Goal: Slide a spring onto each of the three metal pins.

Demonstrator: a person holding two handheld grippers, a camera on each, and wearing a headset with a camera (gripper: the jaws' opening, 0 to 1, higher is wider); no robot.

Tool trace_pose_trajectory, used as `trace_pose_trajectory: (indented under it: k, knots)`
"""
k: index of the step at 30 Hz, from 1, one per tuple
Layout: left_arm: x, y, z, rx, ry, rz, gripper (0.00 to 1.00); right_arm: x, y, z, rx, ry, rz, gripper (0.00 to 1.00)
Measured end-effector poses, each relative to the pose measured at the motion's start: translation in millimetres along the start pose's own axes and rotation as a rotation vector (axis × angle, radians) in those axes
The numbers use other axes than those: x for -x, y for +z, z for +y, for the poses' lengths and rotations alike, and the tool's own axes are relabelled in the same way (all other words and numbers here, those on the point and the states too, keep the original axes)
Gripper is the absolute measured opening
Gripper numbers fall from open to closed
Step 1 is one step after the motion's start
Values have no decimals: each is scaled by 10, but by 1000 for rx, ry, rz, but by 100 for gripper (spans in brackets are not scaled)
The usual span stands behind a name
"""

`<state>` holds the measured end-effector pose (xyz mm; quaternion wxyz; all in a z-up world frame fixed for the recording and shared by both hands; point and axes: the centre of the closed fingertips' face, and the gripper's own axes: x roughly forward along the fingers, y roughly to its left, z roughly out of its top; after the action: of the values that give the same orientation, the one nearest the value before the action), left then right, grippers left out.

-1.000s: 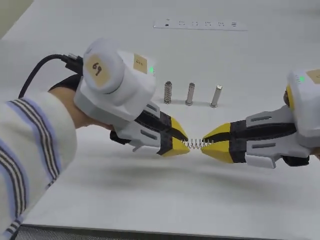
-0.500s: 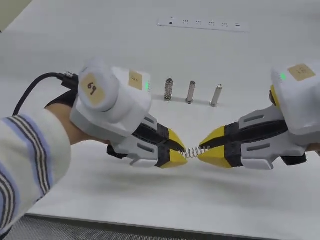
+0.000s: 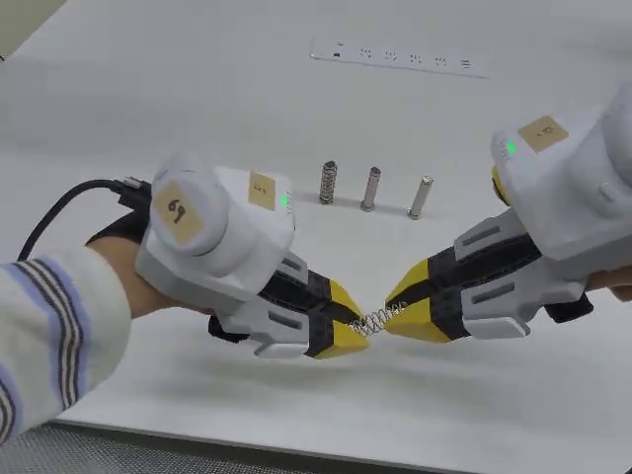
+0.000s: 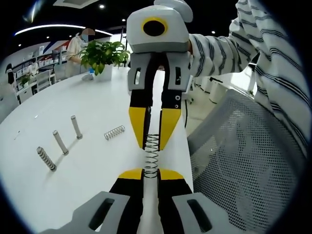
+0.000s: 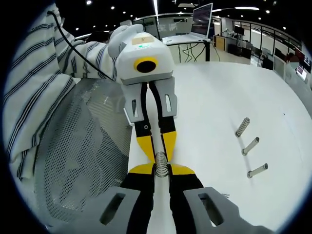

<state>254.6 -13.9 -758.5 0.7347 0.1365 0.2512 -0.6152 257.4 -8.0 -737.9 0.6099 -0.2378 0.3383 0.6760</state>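
A small steel spring [image 3: 375, 321] hangs in the air above the white table [image 3: 197, 89], tilted, held at both ends. My left gripper [image 3: 357, 334] is shut on its lower left end and my right gripper [image 3: 393, 314] is shut on its upper right end. The two yellow tips nearly meet. In the left gripper view the spring [image 4: 152, 156] runs from my own jaws up to the right gripper [image 4: 152, 141]. Behind stand three metal pins: the left pin [image 3: 328, 183] wears a spring, while the middle pin [image 3: 370, 188] and the right pin [image 3: 420, 197] are bare. A loose spring [image 4: 114, 131] lies on the table near the pins.
A white power strip [image 3: 400, 57] lies at the table's far side. A potted plant [image 4: 102, 51] stands on the table farther off. A mesh chair [image 4: 234, 146] sits beside the table's near edge. A black cable [image 3: 59, 212] trails from the left gripper.
The two grippers have come closer, so the spring between them looks shorter and more tilted. The right gripper has risen and tipped downward. The head camera has shifted too.
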Motion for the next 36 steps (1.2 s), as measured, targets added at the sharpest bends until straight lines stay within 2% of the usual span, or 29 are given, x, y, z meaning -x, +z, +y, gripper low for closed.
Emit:
trace_pose_trajectory:
  k: [5, 11, 19, 23, 27, 33, 36]
  knots:
    - [-10, 30, -18, -16, -4, -27, 2, 33, 37, 46, 35, -11, 50, 7]
    - [-57, 95, -50, 3, -15, -68, 2, 87, 108, 79, 61, 0, 82, 7]
    - [-139, 207, -41, 13, -13, -117, 2, 169, 88, 79, 141, -5, 187, 7]
    - [-172, 218, -34, 20, -19, -128, 2, 177, 63, 75, 164, -1, 225, 7]
    - [-176, 243, -8, 32, -5, -138, 2, 188, 86, 59, 211, -6, 233, 8]
    - [-132, 282, 14, 9, -1, -154, 2, 220, 118, 51, 221, 5, 240, 8]
    - [-119, 284, 26, 5, 3, -151, 2, 213, 133, 48, 259, 10, 253, 8]
